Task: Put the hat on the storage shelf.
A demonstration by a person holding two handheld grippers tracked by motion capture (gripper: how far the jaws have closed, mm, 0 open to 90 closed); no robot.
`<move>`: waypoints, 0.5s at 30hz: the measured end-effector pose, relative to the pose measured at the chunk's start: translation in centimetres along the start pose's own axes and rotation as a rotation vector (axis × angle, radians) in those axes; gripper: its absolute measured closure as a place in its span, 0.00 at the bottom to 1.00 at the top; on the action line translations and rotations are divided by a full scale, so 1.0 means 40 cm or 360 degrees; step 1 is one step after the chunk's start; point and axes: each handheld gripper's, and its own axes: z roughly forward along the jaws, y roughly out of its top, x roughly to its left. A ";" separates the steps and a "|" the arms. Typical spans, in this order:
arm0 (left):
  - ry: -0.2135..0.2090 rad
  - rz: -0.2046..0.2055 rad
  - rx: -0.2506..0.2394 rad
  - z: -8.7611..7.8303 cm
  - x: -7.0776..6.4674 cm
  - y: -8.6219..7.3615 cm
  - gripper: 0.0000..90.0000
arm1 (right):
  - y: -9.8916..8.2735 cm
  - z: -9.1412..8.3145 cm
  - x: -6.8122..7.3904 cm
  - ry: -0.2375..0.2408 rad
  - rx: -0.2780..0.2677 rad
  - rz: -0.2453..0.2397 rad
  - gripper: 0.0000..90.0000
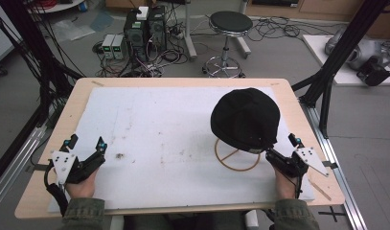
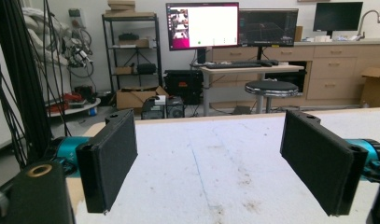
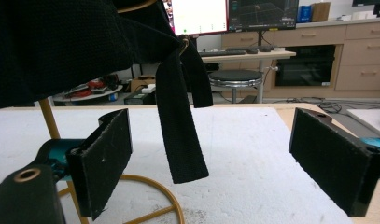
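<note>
High view: wooden desk [image 1: 39, 191] covered by a white foam sheet [image 1: 173, 139], stained in places. A black cap [image 1: 245, 119] sits on a yellow wire stand [image 1: 235, 160] on the right half of the sheet. Left gripper [image 1: 87, 143] rests near the sheet's left edge, fingers spread wide, nothing between them. Right gripper [image 1: 281, 146] lies just beside the cap's near right edge, held by the right hand [image 1: 284, 184].

Left gripper view: both black fingers [image 2: 108, 158] stand wide apart over bare stained foam; a stool [image 2: 270, 88] and monitors [image 2: 202, 25] behind the desk.

Right gripper view: fingers [image 3: 337, 156] wide apart, holding nothing. The cap's black strap [image 3: 180, 135] hangs down between them, nearer the left finger, not touching either. Cap body fills upper left; stand's ring base at lower left.
</note>
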 end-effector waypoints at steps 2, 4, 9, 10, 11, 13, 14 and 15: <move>0.0003 -0.0009 0.0013 0.000 0.001 -0.001 0.21 | -0.001 0.002 0.000 0.0005 0.0015 0.0006 0.14; 0.0004 -0.0008 0.0026 -0.001 0.002 -0.002 0.21 | -0.001 0.003 0.000 0.0014 0.0011 -0.0002 0.14; -0.0007 -0.0016 0.0034 -0.005 0.001 -0.003 0.21 | 0.000 0.002 0.003 0.0026 0.0020 0.0001 0.14; -0.0010 -0.0020 0.0032 -0.005 0.001 -0.003 0.21 | 0.000 0.002 0.003 0.0027 0.0020 -0.0002 0.14; -0.0011 -0.0022 0.0034 -0.006 0.002 -0.003 0.21 | 0.000 0.002 0.003 0.0028 0.0022 -0.0003 0.14; -0.0006 -0.0027 0.0036 -0.008 0.003 -0.002 0.21 | 0.000 0.002 0.005 0.0034 0.0029 0.0008 0.14; -0.0004 -0.0026 0.0035 -0.009 0.004 -0.002 0.21 | 0.000 0.003 0.005 0.0038 0.0027 0.0006 0.14; -0.0006 -0.0029 0.0034 -0.009 0.005 -0.002 0.21 | -0.001 0.004 0.005 0.0040 0.0027 0.0008 0.14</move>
